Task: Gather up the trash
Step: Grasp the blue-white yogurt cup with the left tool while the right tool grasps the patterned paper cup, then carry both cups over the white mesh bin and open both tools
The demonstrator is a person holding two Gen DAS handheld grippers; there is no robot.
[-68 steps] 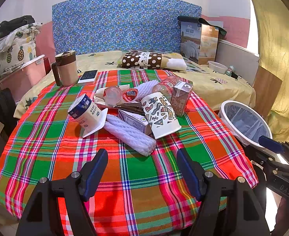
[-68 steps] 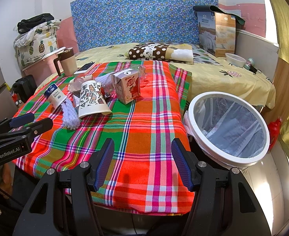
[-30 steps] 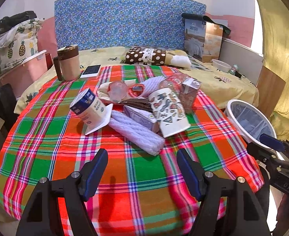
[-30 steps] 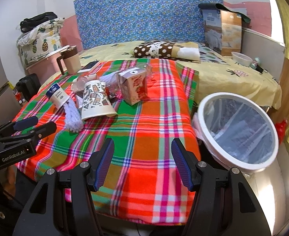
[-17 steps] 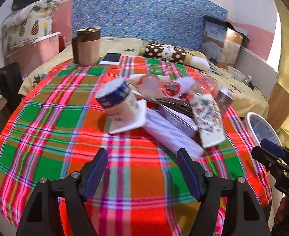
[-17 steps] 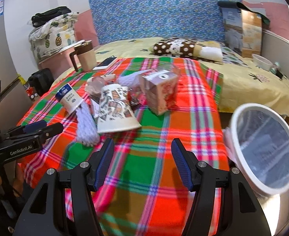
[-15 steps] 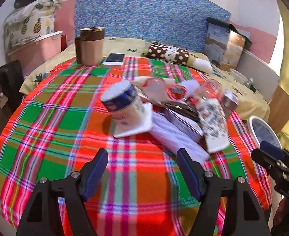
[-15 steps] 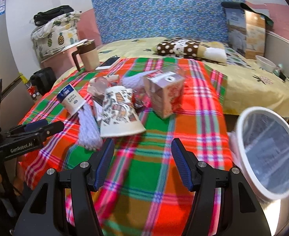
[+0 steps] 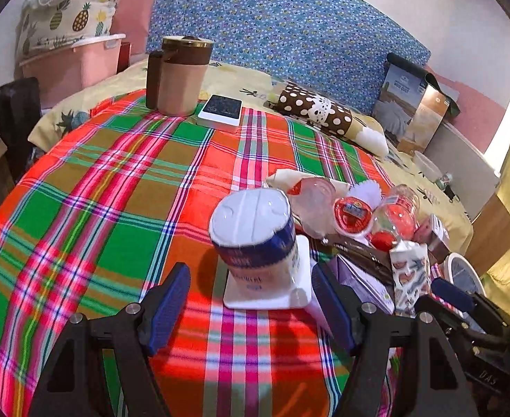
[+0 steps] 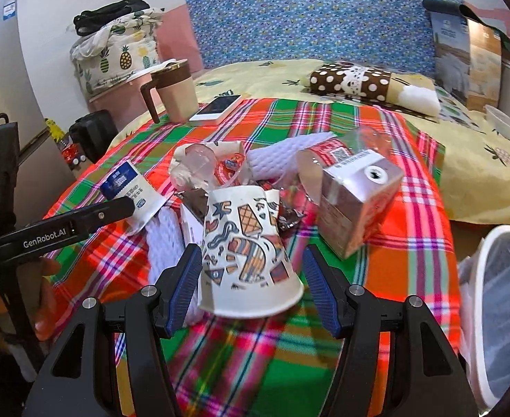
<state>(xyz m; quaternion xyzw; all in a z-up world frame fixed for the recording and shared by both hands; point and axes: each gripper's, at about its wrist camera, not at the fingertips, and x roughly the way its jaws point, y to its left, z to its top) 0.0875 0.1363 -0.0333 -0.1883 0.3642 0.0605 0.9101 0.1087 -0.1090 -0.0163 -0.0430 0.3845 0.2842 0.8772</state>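
Note:
A heap of trash lies on the plaid tablecloth [image 9: 116,180]. In the left wrist view my left gripper [image 9: 251,299] is open around an overturned blue-and-white yogurt cup [image 9: 258,243], its fingers on either side and apart from it. In the right wrist view my right gripper [image 10: 251,285] is open around an overturned patterned paper cup [image 10: 248,253]. Beside that cup lie a pink drink carton [image 10: 355,201], a white foam sleeve [image 10: 161,239], clear plastic cups [image 10: 196,163] and the yogurt cup [image 10: 133,187]. The white-rimmed trash bin [image 10: 498,309] stands at the table's right edge.
A brown mug [image 9: 182,76] and a phone [image 9: 222,109] rest at the table's far side. Behind are a bed with a dotted pillow [image 9: 317,113], a cardboard box [image 9: 414,104] and a pink storage bin [image 9: 71,66]. A hand [image 10: 15,299] holds the left gripper.
Both grippers have moved forward over the table: the left one now straddles the yogurt cup, the right one straddles the patterned paper cup. Both stayed open.

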